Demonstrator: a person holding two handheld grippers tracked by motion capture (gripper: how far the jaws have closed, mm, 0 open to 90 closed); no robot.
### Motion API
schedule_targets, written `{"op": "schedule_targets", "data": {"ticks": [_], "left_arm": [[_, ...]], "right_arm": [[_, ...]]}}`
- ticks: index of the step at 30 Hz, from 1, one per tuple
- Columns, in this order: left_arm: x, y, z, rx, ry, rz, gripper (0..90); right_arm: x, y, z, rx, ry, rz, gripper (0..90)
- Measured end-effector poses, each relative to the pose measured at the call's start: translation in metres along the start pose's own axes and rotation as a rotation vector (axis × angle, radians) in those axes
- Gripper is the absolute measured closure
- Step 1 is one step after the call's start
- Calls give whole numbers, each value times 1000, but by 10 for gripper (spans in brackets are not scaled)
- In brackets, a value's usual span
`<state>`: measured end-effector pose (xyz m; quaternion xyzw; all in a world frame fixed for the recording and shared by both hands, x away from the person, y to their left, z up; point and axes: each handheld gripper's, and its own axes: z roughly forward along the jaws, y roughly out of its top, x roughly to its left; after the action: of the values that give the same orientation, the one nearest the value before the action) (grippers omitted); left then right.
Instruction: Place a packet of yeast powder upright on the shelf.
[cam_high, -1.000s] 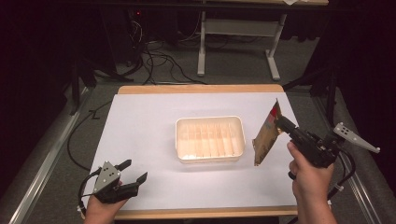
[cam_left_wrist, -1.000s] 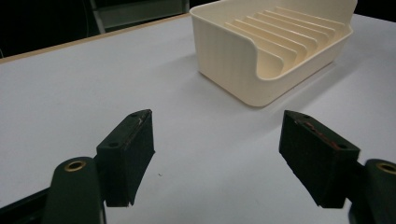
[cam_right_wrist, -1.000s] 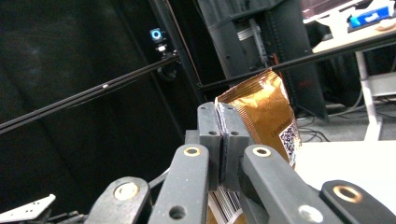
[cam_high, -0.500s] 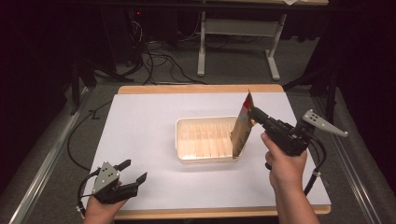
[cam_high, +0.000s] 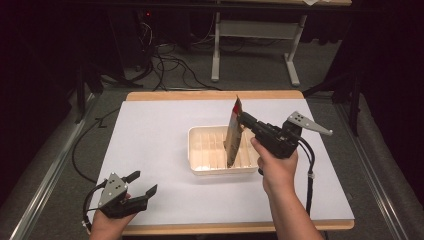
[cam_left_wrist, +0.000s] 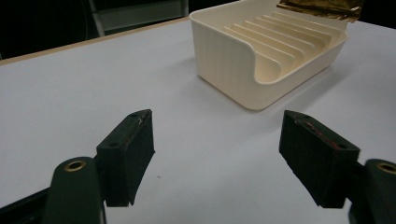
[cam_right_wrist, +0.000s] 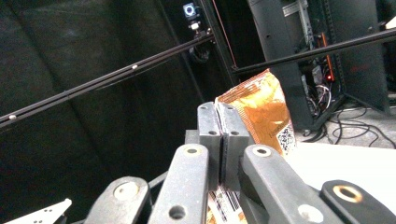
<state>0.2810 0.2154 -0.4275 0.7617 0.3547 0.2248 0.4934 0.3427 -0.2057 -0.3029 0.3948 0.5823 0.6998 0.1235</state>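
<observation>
At the near left corner of the white table (cam_high: 150, 130), my left gripper (cam_high: 141, 186) rests with its jaws spread wide, holding nothing. To its right, mid-table, sits the cream slotted tray (cam_high: 196, 150), its ribs running front to back. Above its right half, my right gripper (cam_high: 242, 119) has its jaws pressed fully together on the upper edge of a flat brown-and-gold packet (cam_high: 232, 131), which hangs nearly upright with its lower end down in the tray. I judge the risk to be that the thin packet meets a rib instead of a slot and buckles, or twists in my narrow grip and tips over when I let go
</observation>
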Motion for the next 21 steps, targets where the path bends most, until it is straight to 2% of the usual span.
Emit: {"op": "schedule_targets", "data": {"ticks": [9, 21], "left_arm": [[0, 0, -1, -3, -2, -1, 267], [1, 0, -1, -7, -3, 2, 268]], "right_arm": [[3, -9, 28, 24, 20, 13, 900], [6, -15, 50, 38, 33, 25, 900]]}}
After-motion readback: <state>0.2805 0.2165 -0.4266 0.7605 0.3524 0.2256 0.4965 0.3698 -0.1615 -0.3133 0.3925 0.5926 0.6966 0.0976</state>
